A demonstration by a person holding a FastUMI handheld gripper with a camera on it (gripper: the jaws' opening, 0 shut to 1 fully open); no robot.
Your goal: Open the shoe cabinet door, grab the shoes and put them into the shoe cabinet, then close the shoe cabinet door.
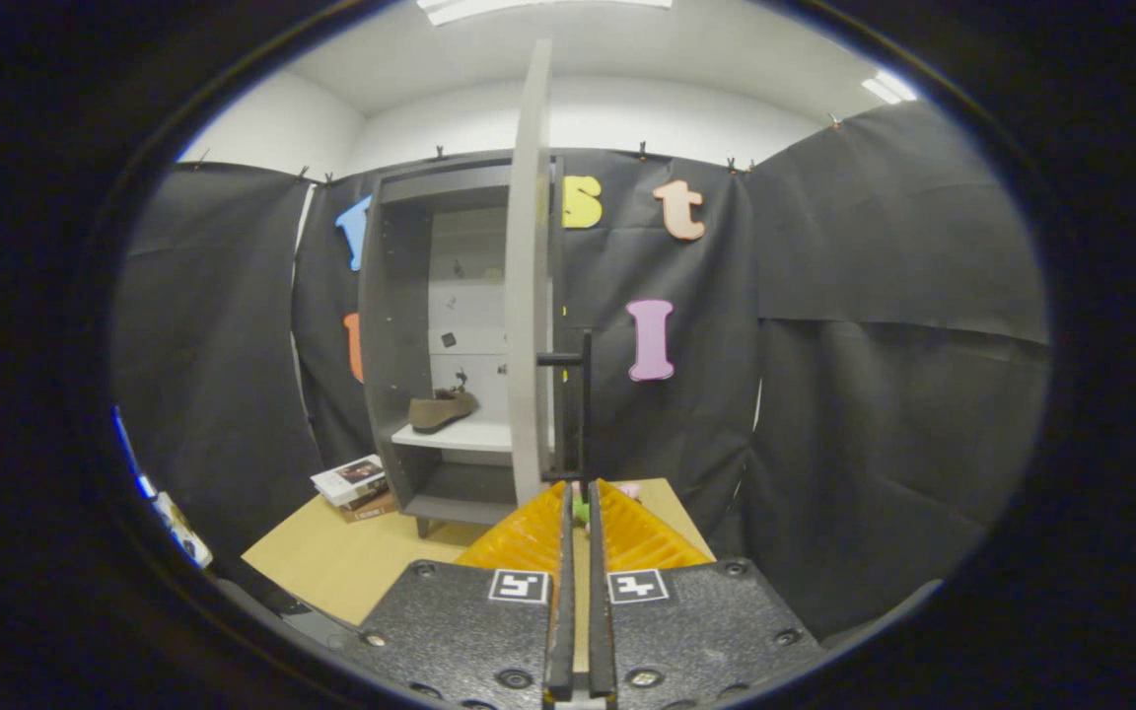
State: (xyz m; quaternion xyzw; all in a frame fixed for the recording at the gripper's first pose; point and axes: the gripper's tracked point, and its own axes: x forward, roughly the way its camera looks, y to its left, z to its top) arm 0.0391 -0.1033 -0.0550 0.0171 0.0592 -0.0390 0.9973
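**Cabinet door wide open, one shoe on the shelf**

So the gripper (579, 508) is sitting with its two ribbed, wedge-shaped fingers (529, 537) nearly pressed together, just a thin slit between them, and nothing pinched in there as far as I can see. Each finger sits on a chunky block with a grainy, speckled finish and a little square marker on top.

Right ahead of the tips is the shoe cabinet door (529, 296), swung open so you're looking at its thin flat edge, a tall smooth panel. A slim straight bar handle (585, 404) sticks off it, just above the fingertips.

Behind the door is the shoe cabinet (400, 345): boxy, matte grey sides with rows of peg holes, and a pale back. On its light shelf lies one shoe (442, 411), a low flat slip-on shape, tan, with some small decoration on top that's too tiny to make out.

The cabinet stands on a smooth light wood table (331, 557). A small stack of books (356, 486) sits just beside its left foot. There's something small, pink and green (583, 501), just beyond the fingertips, can't tell what.
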